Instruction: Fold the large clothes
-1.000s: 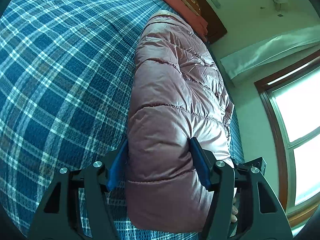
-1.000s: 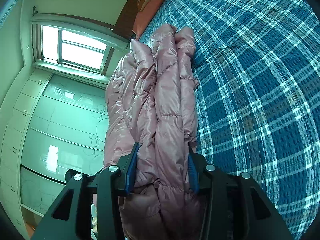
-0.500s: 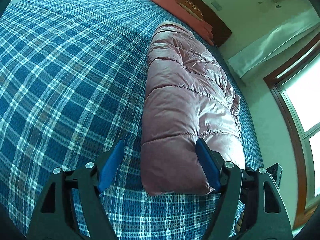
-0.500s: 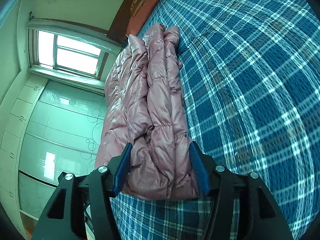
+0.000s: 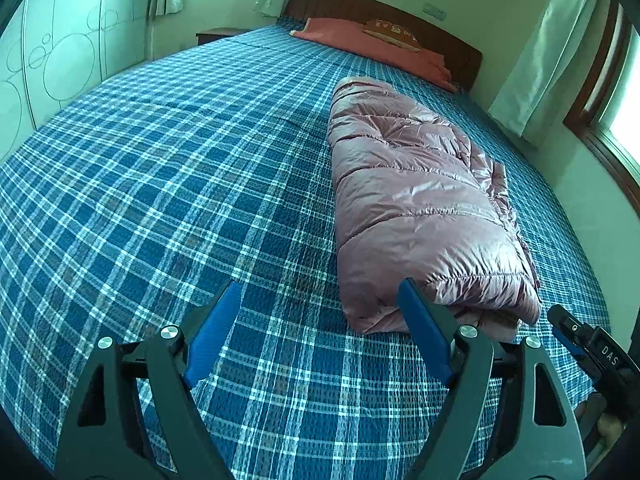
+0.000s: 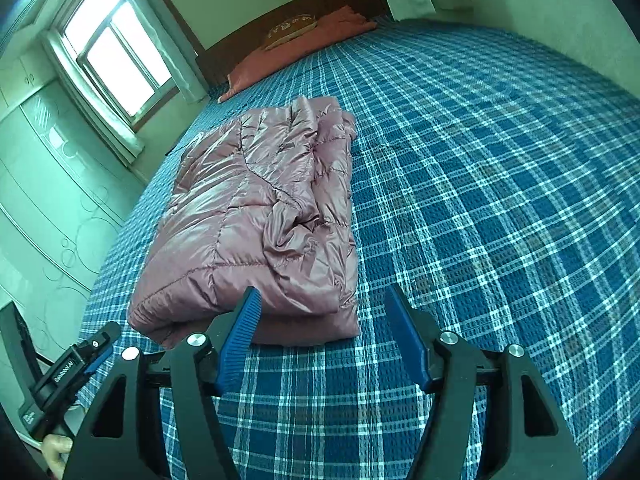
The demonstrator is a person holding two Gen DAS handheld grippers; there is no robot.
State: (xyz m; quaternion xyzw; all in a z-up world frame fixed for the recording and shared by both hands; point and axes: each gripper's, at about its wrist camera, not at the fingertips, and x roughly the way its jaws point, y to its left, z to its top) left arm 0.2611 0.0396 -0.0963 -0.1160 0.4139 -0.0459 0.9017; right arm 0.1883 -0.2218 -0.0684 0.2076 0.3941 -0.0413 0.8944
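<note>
A shiny pink puffer jacket (image 5: 416,208) lies folded into a long bundle on the blue plaid bed (image 5: 180,184). It also shows in the right wrist view (image 6: 256,216). My left gripper (image 5: 320,296) is open and empty above the bedspread, just short of the jacket's near end, its right finger by the jacket's corner. My right gripper (image 6: 322,300) is open and empty at the jacket's near edge. The right gripper shows at the lower right of the left wrist view (image 5: 592,352); the left gripper shows at the lower left of the right wrist view (image 6: 76,364).
A red pillow (image 5: 372,40) and a dark wooden headboard (image 5: 400,20) are at the far end of the bed. A pale wardrobe (image 6: 44,200) and a window (image 6: 116,48) stand beside the bed. Curtains (image 5: 540,52) hang near the wall.
Both grippers have let go of the jacket, opened wider and pulled back. The jacket now lies flat on the bed, and both views have swung level.
</note>
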